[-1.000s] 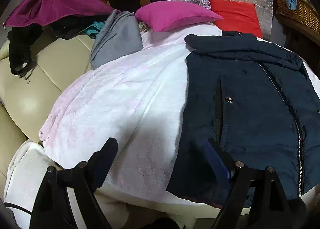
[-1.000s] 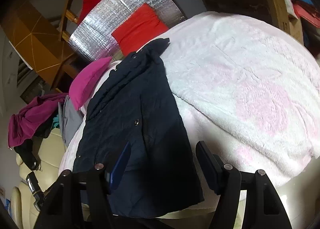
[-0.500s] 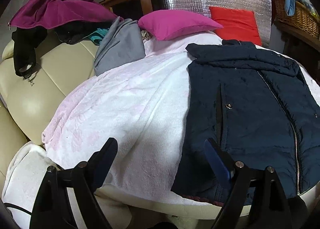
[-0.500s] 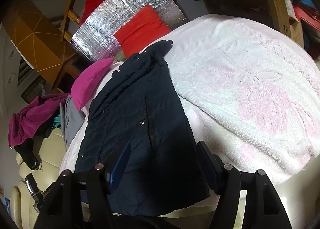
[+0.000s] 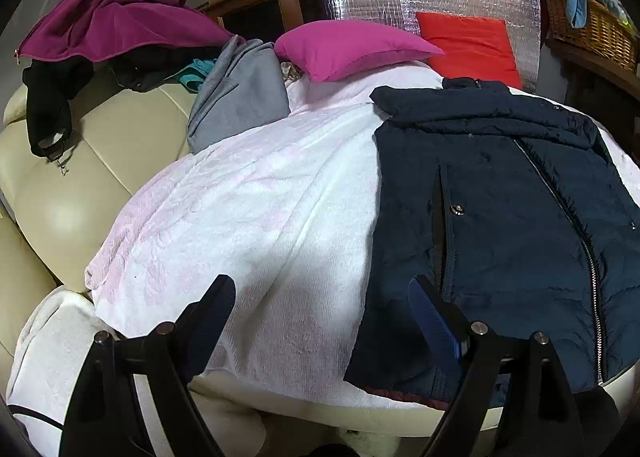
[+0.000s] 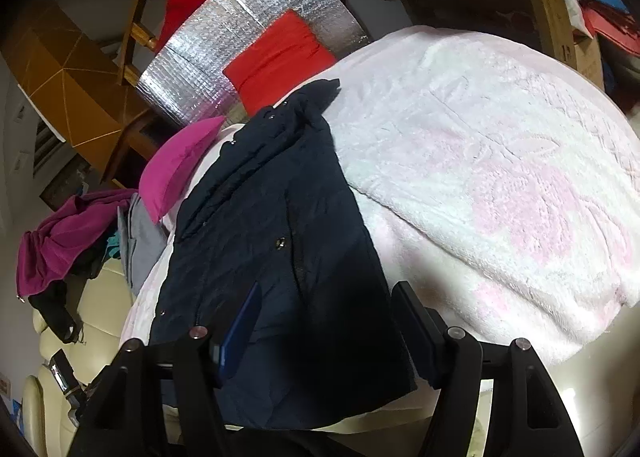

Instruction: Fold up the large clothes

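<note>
Navy jacket (image 5: pixel 520 225) hem cut off at lower frame, pale blanket (image 5: pixel 248 225) bare at left, both grippers' (image 5: pixel 320 309) (image 6: pixel 326 321) jaws released, nothing being grasped.

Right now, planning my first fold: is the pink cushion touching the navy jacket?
Apart. The left wrist view shows white towel between the pink cushion and the navy jacket.

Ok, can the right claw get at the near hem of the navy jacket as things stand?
Probably yes: the right claw is open above the navy jacket, whose hem lies flat on the white blanket, nothing covering it.
</note>
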Motion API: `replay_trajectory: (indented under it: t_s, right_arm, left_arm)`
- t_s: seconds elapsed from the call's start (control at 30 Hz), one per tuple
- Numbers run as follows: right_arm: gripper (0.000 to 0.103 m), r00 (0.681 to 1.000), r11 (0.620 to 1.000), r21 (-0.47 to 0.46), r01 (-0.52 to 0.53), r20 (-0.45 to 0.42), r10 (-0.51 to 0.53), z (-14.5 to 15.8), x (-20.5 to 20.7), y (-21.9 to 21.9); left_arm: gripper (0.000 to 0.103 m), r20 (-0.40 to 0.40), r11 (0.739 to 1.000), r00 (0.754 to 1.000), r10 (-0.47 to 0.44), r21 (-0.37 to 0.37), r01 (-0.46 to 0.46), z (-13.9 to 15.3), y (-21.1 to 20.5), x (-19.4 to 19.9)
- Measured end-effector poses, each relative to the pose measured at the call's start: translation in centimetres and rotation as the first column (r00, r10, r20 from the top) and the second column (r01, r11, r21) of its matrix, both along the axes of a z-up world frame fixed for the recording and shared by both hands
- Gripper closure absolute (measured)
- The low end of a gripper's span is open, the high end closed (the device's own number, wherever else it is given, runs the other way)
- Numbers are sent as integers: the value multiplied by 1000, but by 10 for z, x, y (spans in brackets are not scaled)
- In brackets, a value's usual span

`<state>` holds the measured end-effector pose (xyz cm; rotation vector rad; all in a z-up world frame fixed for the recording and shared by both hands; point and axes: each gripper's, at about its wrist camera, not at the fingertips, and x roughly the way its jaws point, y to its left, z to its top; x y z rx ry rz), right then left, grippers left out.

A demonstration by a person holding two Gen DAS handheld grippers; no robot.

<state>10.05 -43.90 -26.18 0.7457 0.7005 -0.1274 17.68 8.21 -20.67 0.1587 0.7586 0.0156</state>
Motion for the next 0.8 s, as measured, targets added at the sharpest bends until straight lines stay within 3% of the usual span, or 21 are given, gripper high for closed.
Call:
replay_trajectory:
  t_s: [0.17,0.33,0.43,0.53,0.63,0.8]
  right_arm:
    - [32,1000,1000,13,21,-14,-21,-8,-4,-6]
    - [32,998,998,43,51,-35,-49,-20,-11,-14]
    - [32,997,996,62,62,-39,-59,-25,-15,-18]
    - [32,997,995,72,66,-34,-64,-26,-18,-20]
    - [32,997,995,74,70,-19,-68,-21,-20,-20]
    - [31,998,998,33,54,5,-55,-7,-17,-10]
  left_arm:
    - [15,-56,1000,998,-19,-2,19,-9,-2,6]
    - [15,-205,997,978,-35,-77,20,-28,2,21]
    - [15,-247,994,968,-31,-113,3,-34,7,26]
    - [15,-244,992,970,-12,-122,-18,-34,8,25]
    - [15,-206,997,979,3,-75,-19,-30,5,21]
    - [15,-238,999,971,10,-46,-22,-35,4,28]
